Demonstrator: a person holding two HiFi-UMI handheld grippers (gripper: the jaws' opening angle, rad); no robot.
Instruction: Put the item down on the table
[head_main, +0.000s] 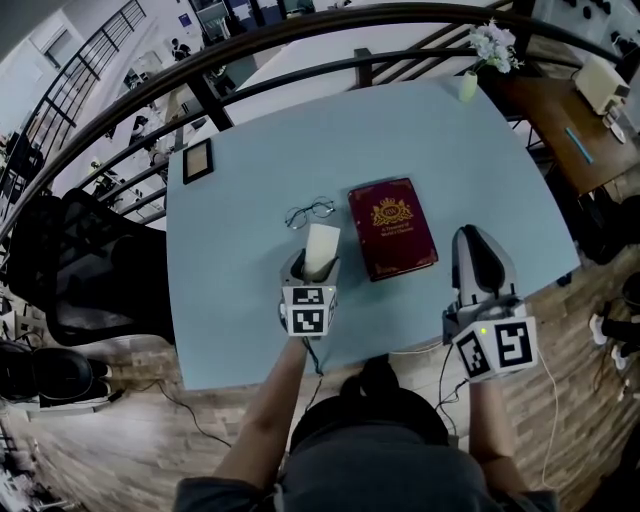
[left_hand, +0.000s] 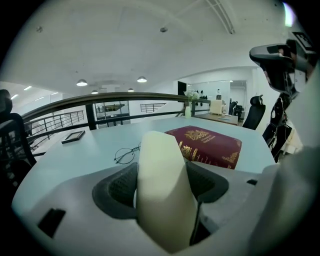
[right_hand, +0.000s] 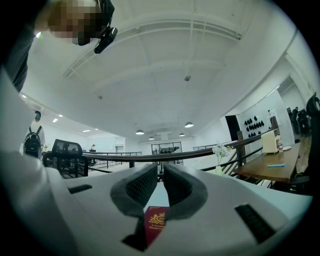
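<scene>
A: L gripper (head_main: 315, 268) nearest. Fingers clamped on cream item (head_main: 321, 245), far end poking past tips, prob. so that end meets worktop (head_main: 250, 190) first.
B: Down yet?
A: Can't tell. Sits over near edge.
B: R gripper (head_main: 470, 240)?
A: Fingers pressed together, empty, parked R of red book (head_main: 392, 228), clear of drop spot.
B: Obstacles?
A: Glasses (head_main: 309, 211) just ahead, book just beside. Best lowered straight, no drift fwd.

Bright ceiling lamps (left_hand: 81, 82), fisheye edges, soft shadows
</scene>
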